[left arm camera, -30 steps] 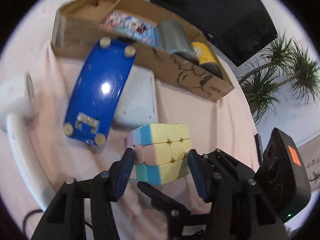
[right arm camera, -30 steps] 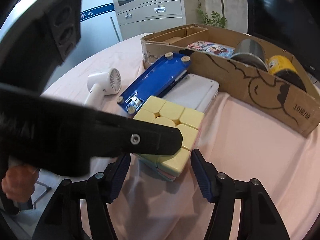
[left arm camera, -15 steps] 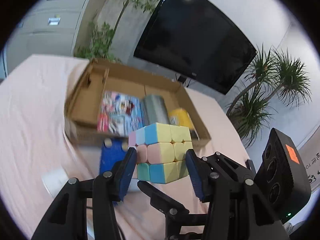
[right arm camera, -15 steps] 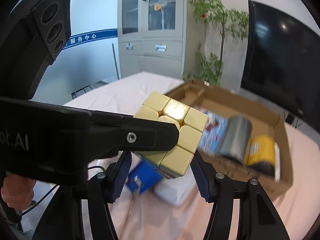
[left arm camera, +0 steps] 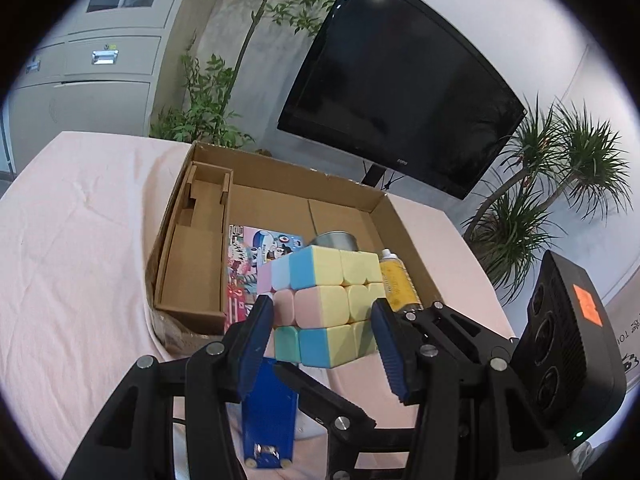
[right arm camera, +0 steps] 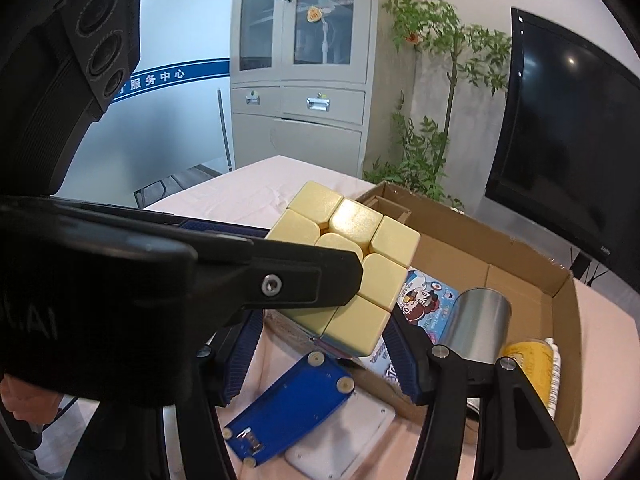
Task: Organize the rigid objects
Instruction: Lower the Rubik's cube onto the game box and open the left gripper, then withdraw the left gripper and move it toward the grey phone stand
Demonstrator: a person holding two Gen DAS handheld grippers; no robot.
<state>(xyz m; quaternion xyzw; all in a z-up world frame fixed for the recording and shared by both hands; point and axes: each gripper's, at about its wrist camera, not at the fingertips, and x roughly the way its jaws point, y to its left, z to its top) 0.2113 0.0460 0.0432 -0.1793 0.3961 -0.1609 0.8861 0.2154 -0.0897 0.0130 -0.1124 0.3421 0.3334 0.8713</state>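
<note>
My left gripper (left arm camera: pixel 320 340) is shut on a pastel puzzle cube (left arm camera: pixel 332 304) and holds it in the air before the near wall of an open cardboard box (left arm camera: pixel 200 248). In the right wrist view the cube (right arm camera: pixel 352 272) shows its yellow face, with the left gripper's arm across the left. My right gripper (right arm camera: pixel 320 360) is open, its blue pads either side below the cube, not touching it. The box (right arm camera: pixel 520 280) holds a picture book (left arm camera: pixel 256 252), a silver can (right arm camera: pixel 480 328) and a yellow can (right arm camera: pixel 532 364).
A blue flat device (right arm camera: pixel 288 404) lies on a white device (right arm camera: pixel 344 436) on the pink tablecloth (left arm camera: pixel 72 240), just before the box. A black TV (left arm camera: pixel 400 80), plants and a grey cabinet (right arm camera: pixel 304 92) stand behind the table.
The left gripper has lifted the cube off the table and carried it up toward the box. The right gripper rose with it and stayed open.
</note>
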